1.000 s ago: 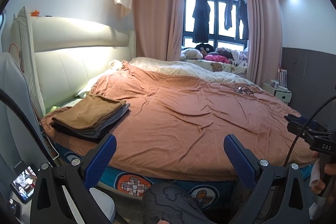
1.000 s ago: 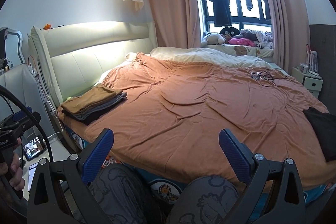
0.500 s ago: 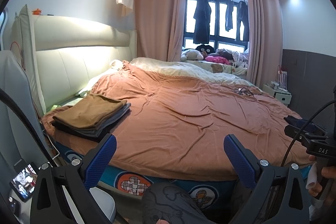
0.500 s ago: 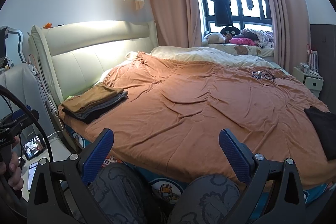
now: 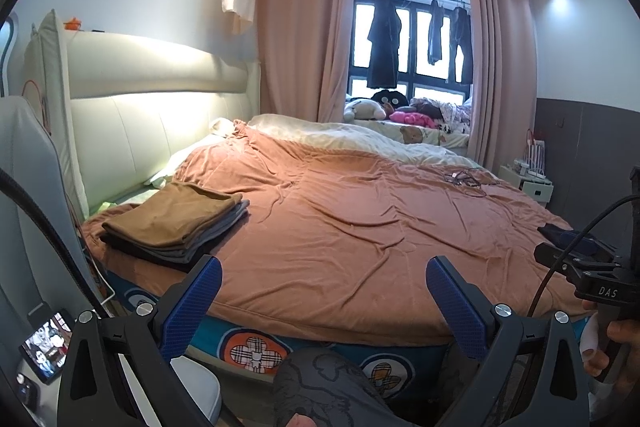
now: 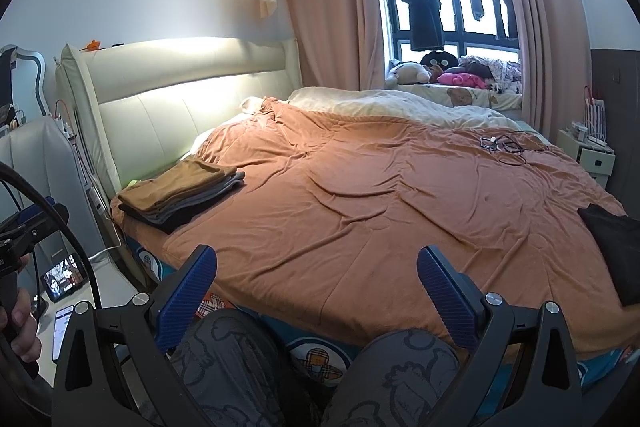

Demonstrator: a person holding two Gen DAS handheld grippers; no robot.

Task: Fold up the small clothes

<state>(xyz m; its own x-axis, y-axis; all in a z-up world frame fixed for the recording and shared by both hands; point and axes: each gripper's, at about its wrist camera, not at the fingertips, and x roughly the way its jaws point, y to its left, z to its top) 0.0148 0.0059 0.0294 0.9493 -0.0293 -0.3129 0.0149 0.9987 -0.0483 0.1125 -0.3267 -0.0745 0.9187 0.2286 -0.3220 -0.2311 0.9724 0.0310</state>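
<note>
Two claws, both spread wide and empty. Ahead-left of left gripper: folded stack. Far right of right gripper: unfolded dark garment, probably next. Best reached low, pinching one edge, then dragged to the bedspread between.

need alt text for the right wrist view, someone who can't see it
The open right gripper, blue fingers spread and empty, points across a bed under a rumpled orange blanket. A stack of folded clothes sits at the bed's near left corner, and a dark unfolded garment lies at the right edge.
</note>
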